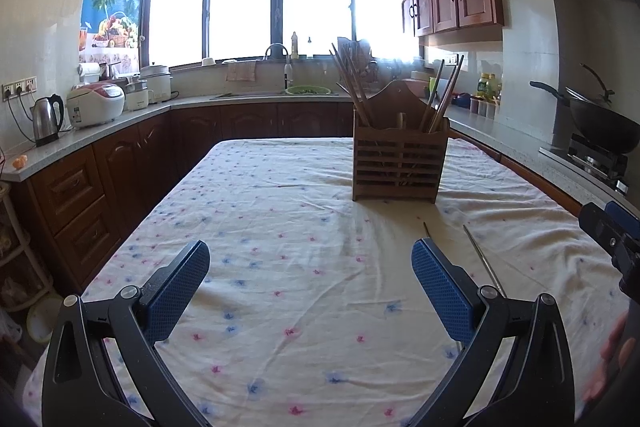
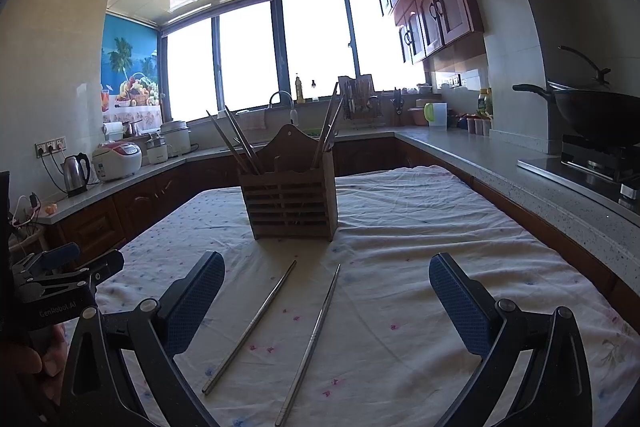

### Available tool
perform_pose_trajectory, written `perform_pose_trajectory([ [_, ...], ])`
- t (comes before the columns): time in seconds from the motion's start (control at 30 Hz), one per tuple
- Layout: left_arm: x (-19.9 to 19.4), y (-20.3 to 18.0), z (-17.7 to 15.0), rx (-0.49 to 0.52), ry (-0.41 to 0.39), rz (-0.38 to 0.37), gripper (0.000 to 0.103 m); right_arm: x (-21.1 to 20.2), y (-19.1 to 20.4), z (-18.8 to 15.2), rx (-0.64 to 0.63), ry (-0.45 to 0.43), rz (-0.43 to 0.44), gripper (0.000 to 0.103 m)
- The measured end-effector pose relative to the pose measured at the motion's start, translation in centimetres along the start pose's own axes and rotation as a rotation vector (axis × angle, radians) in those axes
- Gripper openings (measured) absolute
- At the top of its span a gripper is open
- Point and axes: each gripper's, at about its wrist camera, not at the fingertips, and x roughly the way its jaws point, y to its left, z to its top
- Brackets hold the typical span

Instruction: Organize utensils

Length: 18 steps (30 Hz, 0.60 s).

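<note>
A slatted wooden utensil holder (image 1: 400, 159) (image 2: 291, 201) stands upright on the cloth-covered table, with several wooden chopsticks (image 1: 352, 83) (image 2: 236, 143) leaning out of it. Two metal chopsticks (image 2: 252, 327) (image 2: 312, 343) lie flat on the cloth in front of the holder, between the fingers of my right gripper (image 2: 326, 291), which is open and above them. In the left wrist view one metal chopstick (image 1: 484, 261) shows to the right of my left gripper (image 1: 310, 273), which is open and holds nothing. The right gripper (image 1: 612, 231) shows at that view's right edge.
The table carries a white cloth with small flowers (image 1: 280, 227). Kitchen counters surround it: a kettle (image 1: 46, 119) and rice cooker (image 1: 96, 103) on the left, a sink (image 1: 280, 75) under the window, a wok on a stove (image 2: 596, 115) on the right.
</note>
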Motion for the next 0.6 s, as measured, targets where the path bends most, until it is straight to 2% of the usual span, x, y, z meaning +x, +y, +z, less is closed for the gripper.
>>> perform_pose_trajectory([
  [0.6,-0.7,-1.3,0.0,0.041,-0.025,-0.002,0.103,-0.2,0.1,-0.2,-0.006,-0.008,0.001,0.103],
])
